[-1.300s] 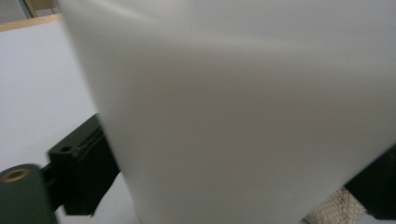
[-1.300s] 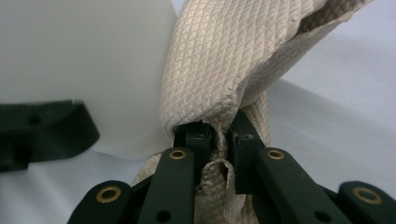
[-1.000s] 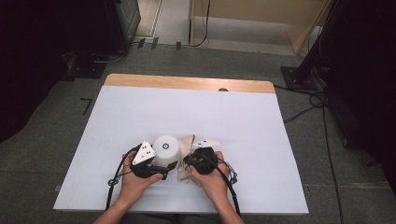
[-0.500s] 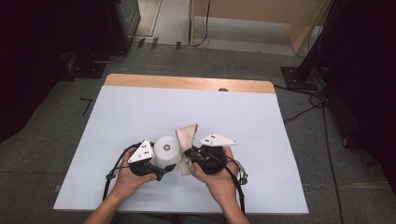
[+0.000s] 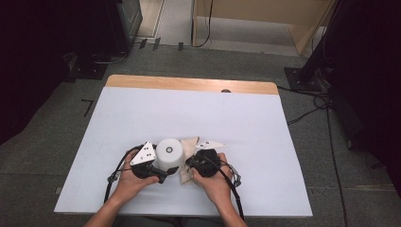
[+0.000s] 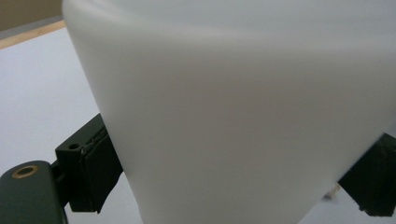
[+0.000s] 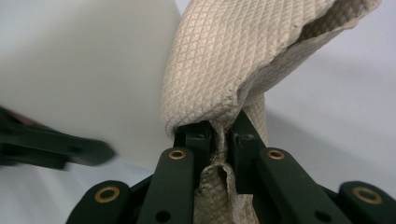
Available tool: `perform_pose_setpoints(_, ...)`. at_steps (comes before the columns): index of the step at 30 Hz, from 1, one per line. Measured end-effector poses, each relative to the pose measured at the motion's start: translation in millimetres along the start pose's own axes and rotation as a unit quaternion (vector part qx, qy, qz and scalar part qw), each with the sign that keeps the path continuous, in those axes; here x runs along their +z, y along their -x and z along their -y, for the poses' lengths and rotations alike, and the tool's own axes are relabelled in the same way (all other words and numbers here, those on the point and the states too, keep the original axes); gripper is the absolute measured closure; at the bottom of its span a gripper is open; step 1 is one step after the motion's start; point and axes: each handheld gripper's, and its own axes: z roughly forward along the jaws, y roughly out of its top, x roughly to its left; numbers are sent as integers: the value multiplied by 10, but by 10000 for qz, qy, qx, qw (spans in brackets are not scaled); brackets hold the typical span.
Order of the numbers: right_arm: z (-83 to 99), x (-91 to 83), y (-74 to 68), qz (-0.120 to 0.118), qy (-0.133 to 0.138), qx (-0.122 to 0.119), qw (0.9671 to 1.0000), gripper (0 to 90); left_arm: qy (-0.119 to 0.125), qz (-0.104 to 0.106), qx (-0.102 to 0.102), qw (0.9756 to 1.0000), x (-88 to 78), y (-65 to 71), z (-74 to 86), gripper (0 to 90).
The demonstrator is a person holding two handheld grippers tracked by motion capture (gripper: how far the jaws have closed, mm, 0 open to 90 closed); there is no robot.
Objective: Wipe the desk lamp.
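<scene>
A white cup (image 5: 169, 152) stands upside down near the table's front edge, and its blank wall (image 6: 233, 102) looms close in the left gripper view. My left gripper (image 5: 165, 169) is shut on it, one black pad (image 6: 95, 172) pressed against each side. My right gripper (image 5: 190, 163) is shut on a beige waffle-weave cloth (image 5: 189, 144). The cloth (image 7: 243, 51) folds up out of the pinched jaws and lies against the cup's right side (image 7: 84, 70). A jaw of the left gripper (image 7: 51, 150) shows blurred low on the cup.
The white table (image 5: 189, 113) stretches away to a wooden strip (image 5: 189, 84) along its far edge. Grey floor surrounds it, with cables (image 5: 317, 101) at the right and dark stands at both back corners.
The right gripper swung the cloth up along the cup's right side, then came back down closer to the cup. The left gripper and the cup stayed put.
</scene>
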Motion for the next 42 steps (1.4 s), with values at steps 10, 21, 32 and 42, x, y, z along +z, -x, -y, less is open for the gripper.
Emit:
perform_pose_setpoints(10, 74, 137, 78, -33, -192, 115, 9997, 812, -106, -228, -190, 9995, -32, 51, -17, 74)
perform_pose_setpoints(21, 79, 144, 62, 24, -167, 84, 9998, 811, -251, -1434, -926, 9850, 39, 349, -92, 33)
perform_pose_setpoints(32, 75, 137, 60, 16, -165, 76, 9998, 809, -293, -1303, -816, 9877, 32, 291, -83, 74)
perform_pose_setpoints(42, -88, -181, -53, -121, 224, -41, 9997, 815, -370, -350, -172, 9986, -43, 28, -67, 79)
